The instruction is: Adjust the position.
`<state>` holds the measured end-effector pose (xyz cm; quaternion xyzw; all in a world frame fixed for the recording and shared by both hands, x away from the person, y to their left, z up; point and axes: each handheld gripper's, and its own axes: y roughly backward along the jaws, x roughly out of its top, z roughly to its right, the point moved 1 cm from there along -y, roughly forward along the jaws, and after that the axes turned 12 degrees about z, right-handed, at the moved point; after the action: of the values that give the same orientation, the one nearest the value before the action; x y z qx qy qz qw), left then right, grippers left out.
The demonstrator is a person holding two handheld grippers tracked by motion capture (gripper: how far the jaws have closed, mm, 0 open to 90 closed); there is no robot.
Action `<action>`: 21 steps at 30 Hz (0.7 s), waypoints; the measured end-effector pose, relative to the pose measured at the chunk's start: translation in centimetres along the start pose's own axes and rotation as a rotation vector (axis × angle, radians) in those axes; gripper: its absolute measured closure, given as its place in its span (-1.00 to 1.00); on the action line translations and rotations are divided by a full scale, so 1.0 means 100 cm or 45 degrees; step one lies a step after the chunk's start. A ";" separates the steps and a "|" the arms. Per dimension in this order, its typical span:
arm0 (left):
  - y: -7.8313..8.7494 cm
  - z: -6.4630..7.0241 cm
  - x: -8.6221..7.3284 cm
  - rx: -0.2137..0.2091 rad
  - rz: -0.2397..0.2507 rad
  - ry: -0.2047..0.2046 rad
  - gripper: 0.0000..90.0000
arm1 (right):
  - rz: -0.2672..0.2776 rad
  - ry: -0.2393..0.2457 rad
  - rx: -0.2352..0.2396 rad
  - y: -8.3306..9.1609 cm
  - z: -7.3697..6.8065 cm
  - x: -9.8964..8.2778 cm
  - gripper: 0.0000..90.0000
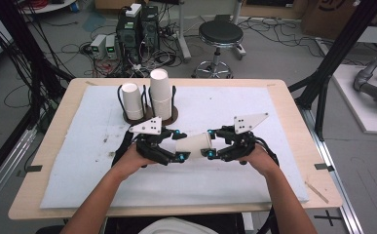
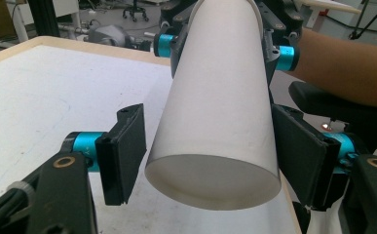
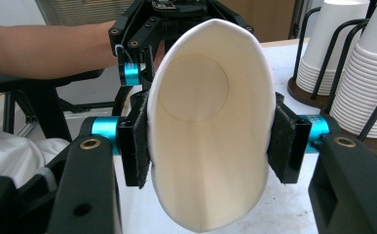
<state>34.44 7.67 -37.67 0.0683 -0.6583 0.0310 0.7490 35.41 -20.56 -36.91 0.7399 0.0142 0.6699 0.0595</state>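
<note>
Paper cup point(image 1: 194, 145) unprinted, right gripper point(image 1: 209, 145) squeezing rim

no readable text, labels or signs

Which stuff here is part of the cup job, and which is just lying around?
Part of the job:
- paper cup
- right gripper, squeezing the cup's rim
- left gripper, jaws loose around the cup's base
- cup stacks in the holder

Just lying around:
- stool
- computer boxes
- floor cables
</note>
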 end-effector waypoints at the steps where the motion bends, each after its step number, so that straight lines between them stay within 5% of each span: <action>1: 0.000 0.000 0.000 -0.005 -0.005 0.002 -0.29 | -0.005 0.000 -0.001 0.000 0.000 0.000 -0.02; 6: 0.000 0.001 -0.002 -0.030 -0.024 -0.005 -0.20 | -0.011 -0.018 0.009 -0.001 0.000 0.000 -0.06; 12: 0.001 0.001 0.000 -0.051 0.041 0.002 -0.19 | 0.079 -0.048 -0.073 -0.001 -0.001 0.001 -0.57; 18: 0.005 0.001 0.002 -0.068 0.084 0.008 -0.19 | 0.103 -0.061 -0.061 -0.001 -0.001 0.001 -0.56; 21: 0.003 0.001 0.000 -0.068 0.069 0.021 -0.18 | 0.103 -0.020 -0.027 -0.002 -0.002 0.002 -0.32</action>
<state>34.32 8.00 -37.62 0.0300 -0.6544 0.0343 0.7548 35.24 -20.35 -36.74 0.7446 -0.0233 0.6659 0.0402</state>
